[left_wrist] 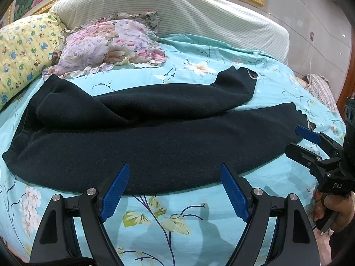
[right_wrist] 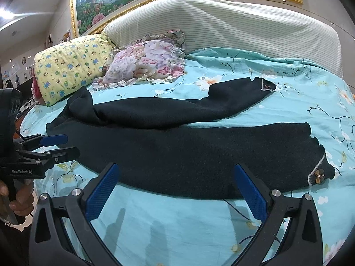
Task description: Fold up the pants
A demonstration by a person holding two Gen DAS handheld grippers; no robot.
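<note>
Dark pants [left_wrist: 155, 141] lie across the turquoise floral bedsheet [left_wrist: 168, 221], waist to the left and legs running right. The near leg [right_wrist: 199, 155] lies flat, and its cuff carries a small bow [right_wrist: 318, 176]. The far leg [right_wrist: 177, 110] is rumpled and bends up at its cuff. My left gripper [left_wrist: 175, 170] is open over the near edge of the pants, around mid-length, holding nothing. In the right wrist view it shows near the waist end [right_wrist: 71, 145]. My right gripper [right_wrist: 176, 169] is open over the near leg's lower half and shows by the cuff [left_wrist: 296, 143] in the left wrist view.
A floral pillow [left_wrist: 111, 44] and a yellow patterned pillow [left_wrist: 24, 53] lie at the back left, against a striped padded headboard [right_wrist: 221, 26]. A plaid cloth [left_wrist: 320, 86] sits off the bed's right side. A hand [left_wrist: 332, 208] holds the right gripper's handle.
</note>
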